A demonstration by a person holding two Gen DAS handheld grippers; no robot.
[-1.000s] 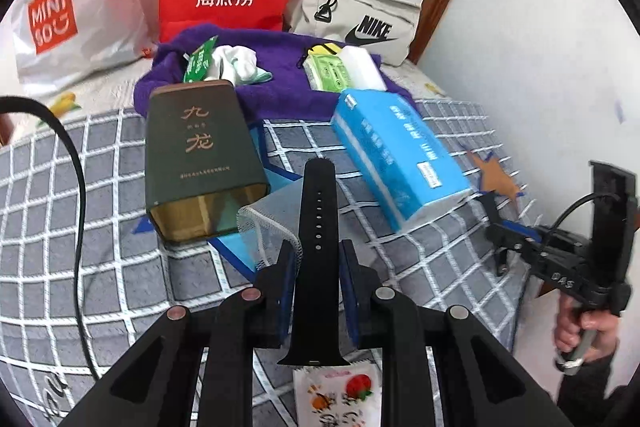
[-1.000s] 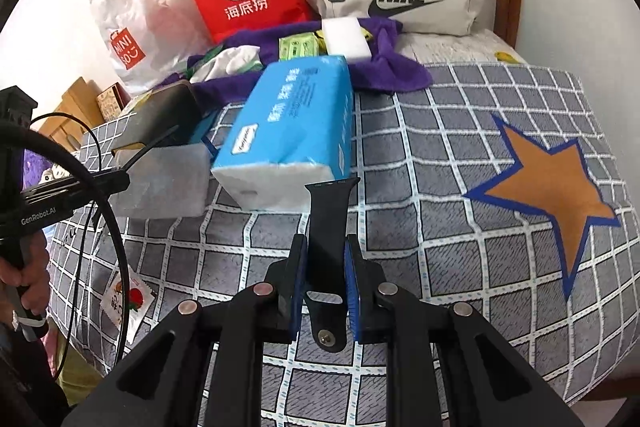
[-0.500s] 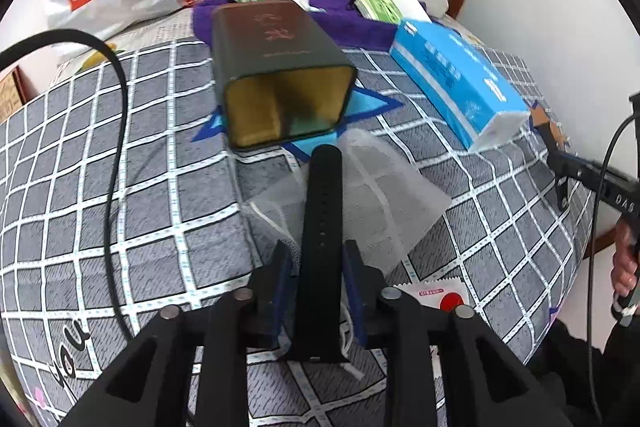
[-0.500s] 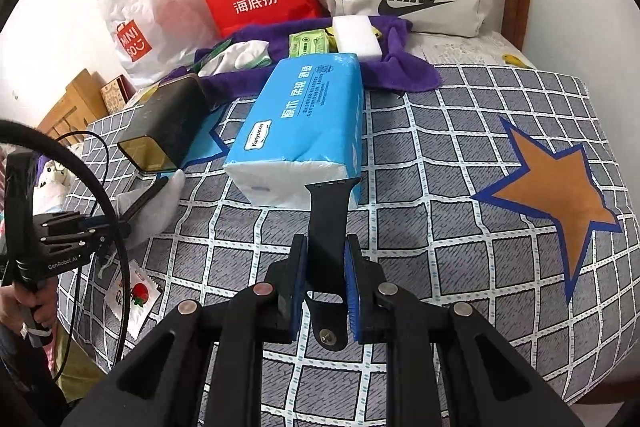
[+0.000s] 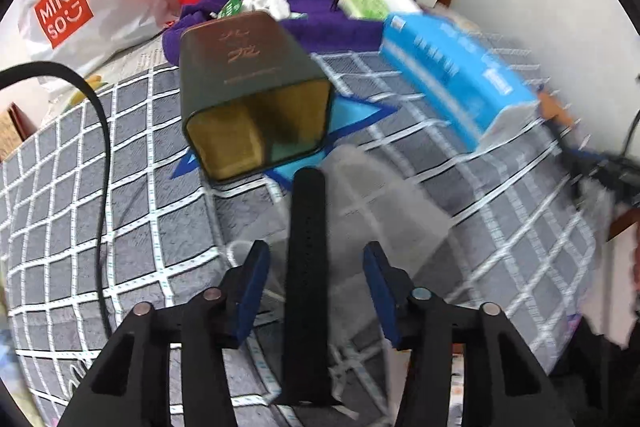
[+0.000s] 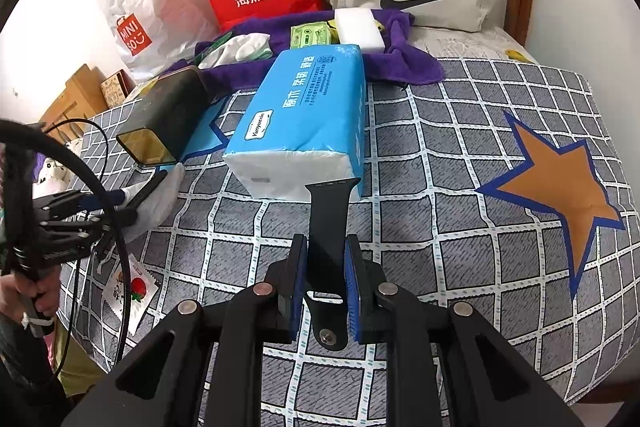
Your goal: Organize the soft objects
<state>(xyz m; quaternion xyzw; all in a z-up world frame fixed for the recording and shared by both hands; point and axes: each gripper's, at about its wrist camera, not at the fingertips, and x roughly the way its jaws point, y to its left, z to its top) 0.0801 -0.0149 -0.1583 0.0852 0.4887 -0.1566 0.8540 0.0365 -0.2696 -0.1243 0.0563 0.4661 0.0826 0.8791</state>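
I operate both grippers over the bed, which carries all the items.

Left gripper: the fingers now stand wide apart. Half a second ago they clamped the long black strap; now there is clear space between each pad and the strap. The strap lies between the open fingers, over the translucent mesh pouch, just in front of the open mouth of the dark tin near the bed's left side. The left view is motion-blurred, so I cannot tell whether the strap rests fully on the pouch or is partly inside it.

Right gripper: the fingers are closed on the short black strap, the buckle half, held above the checked cover just in front of the blue tissue pack. This grip is unchanged from the earlier views.

Assessment: release of the long strap indicates that its placement at the pouch is done or nearly done. The short strap is yet to be placed, and I judge the pouch to be its likely destination.
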